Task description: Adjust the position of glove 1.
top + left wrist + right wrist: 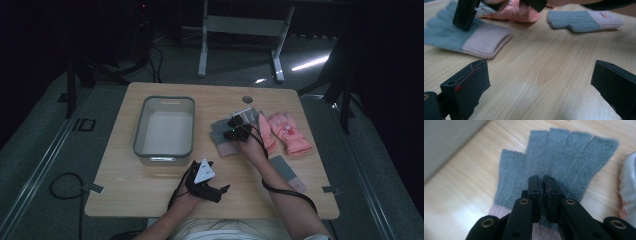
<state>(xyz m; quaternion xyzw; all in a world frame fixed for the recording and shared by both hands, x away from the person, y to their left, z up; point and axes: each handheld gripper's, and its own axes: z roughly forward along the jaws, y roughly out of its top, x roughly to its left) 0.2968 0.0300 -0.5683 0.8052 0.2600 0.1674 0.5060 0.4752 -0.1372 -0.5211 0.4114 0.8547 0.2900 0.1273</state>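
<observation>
The right gripper [543,185] is closed on a pinch of the grey glove [564,157], which lies flat on the table [150,190], fingers pointing away. The bin [163,127] is located beside it, opposite the pink gloves [287,131].

Grey knit glove [559,157], pink cuff, flat on table, fingers spread
</observation>
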